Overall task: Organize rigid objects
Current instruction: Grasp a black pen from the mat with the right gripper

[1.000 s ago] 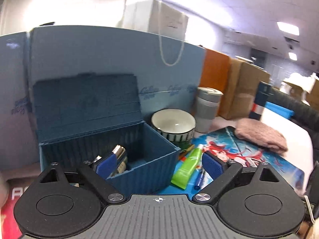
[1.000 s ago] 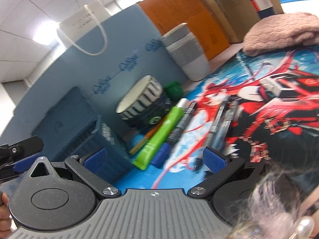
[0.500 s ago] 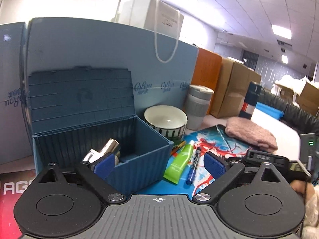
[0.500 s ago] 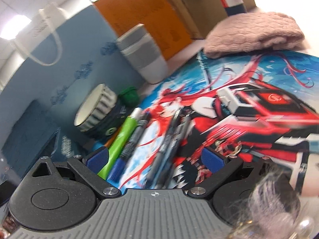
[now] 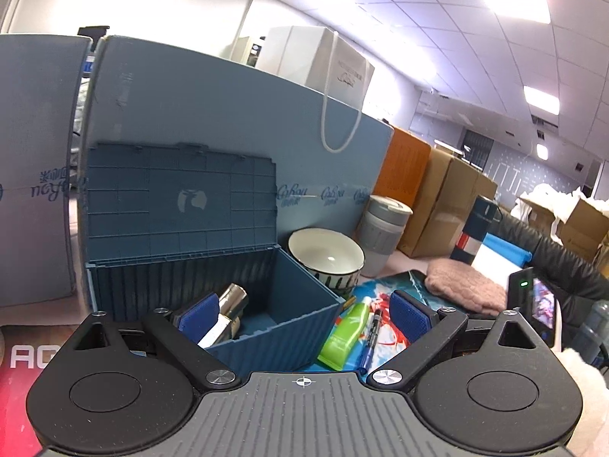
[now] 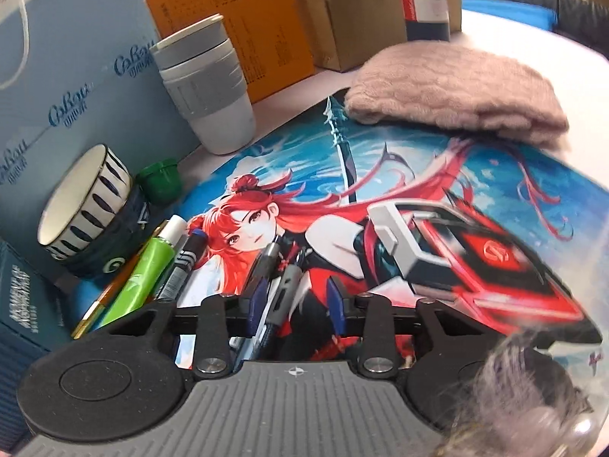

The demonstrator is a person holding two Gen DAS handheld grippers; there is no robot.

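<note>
While your right gripper (image 6: pixel 293 306) has its jaws narrowed around two grey pens (image 6: pixel 279 285) lying on the printed mat (image 6: pixel 475 175), not clearly clamped yet, you're mid-pick. Left gripper (image 5: pixel 304 314) hovers spread wide, empty, near the open blue box (image 5: pixel 289 304). Next: squeeze firmly, lift, carry left to the box.

Matt ribbed plastic box (image 5: pixel 266 320), shiny metal cylinder (image 5: pixel 232 299) (mirror-bright), fuzzy pink cloth (image 6: pixel 456 87), glossy bowl (image 5: pixel 325 257).
</note>
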